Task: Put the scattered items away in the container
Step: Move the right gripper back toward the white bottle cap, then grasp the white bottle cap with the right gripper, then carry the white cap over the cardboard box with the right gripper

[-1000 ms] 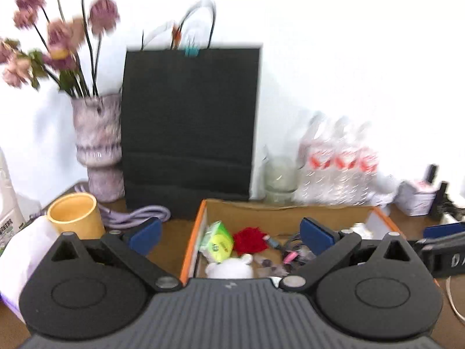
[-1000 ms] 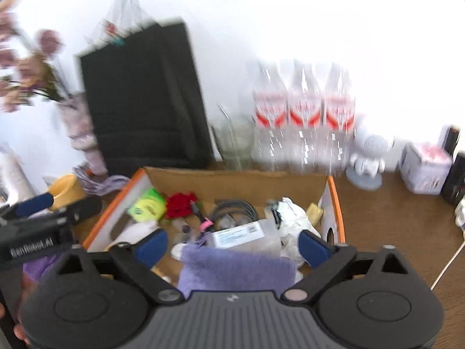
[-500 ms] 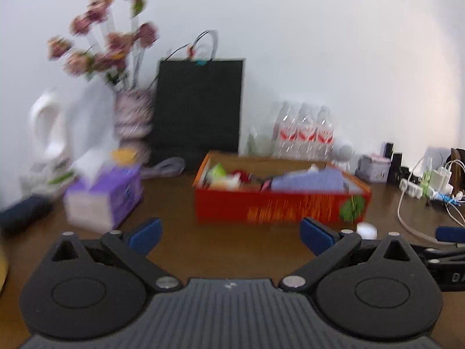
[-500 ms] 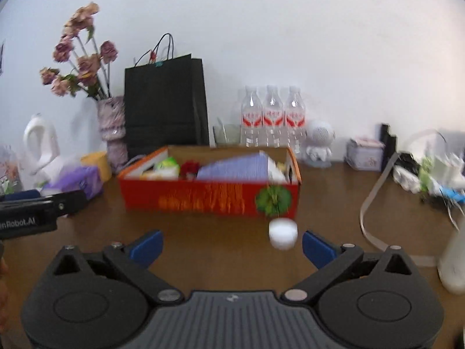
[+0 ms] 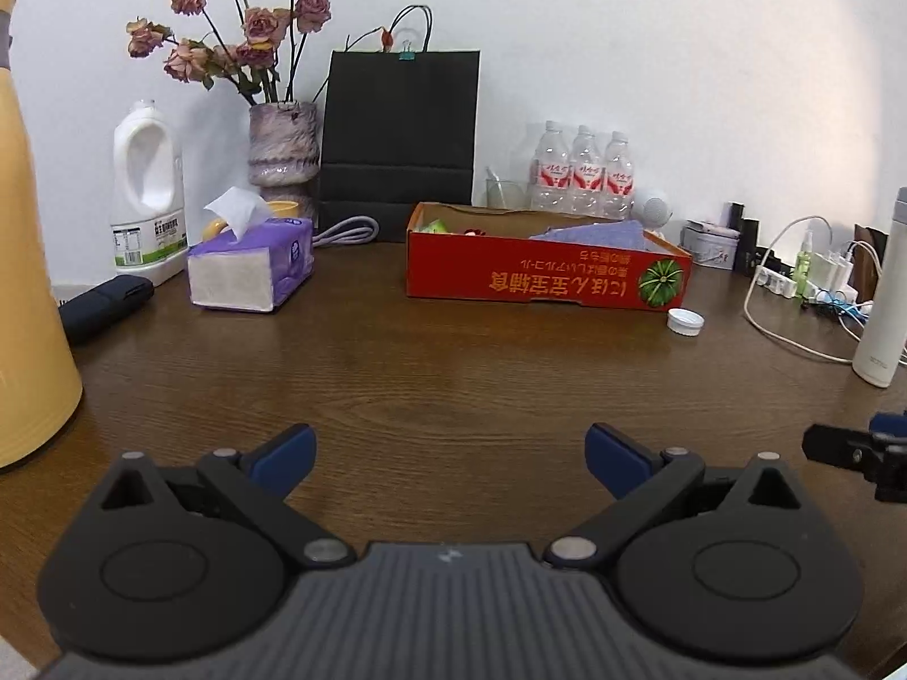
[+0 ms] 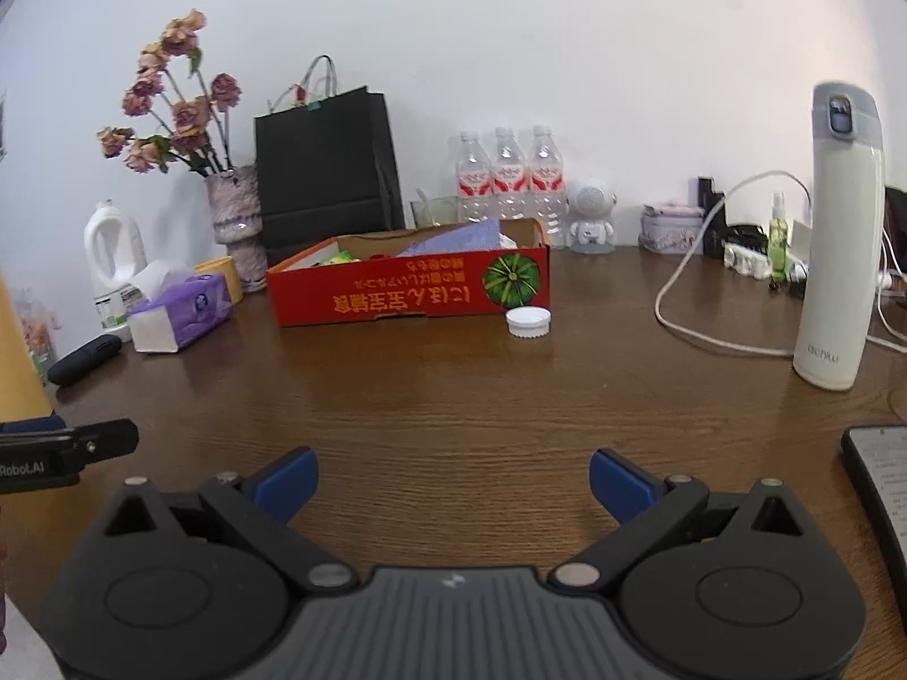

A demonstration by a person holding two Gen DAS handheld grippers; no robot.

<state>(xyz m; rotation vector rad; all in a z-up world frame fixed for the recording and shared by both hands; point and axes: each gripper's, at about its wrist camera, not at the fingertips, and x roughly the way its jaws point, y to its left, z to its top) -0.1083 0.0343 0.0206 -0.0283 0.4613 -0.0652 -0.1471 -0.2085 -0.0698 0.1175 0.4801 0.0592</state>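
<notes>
Both left gripper and right gripper jaws apart, empty. Small white plastic cap sits far ahead of the right jaws, beside the red cardboard box; a low pinch could skid it.

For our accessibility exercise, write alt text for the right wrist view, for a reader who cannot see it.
The open, empty right gripper hovers over a brown table, facing a red box of items. A white cap lies on the table just in front of the box's right end; a white flask stands at right.
</notes>
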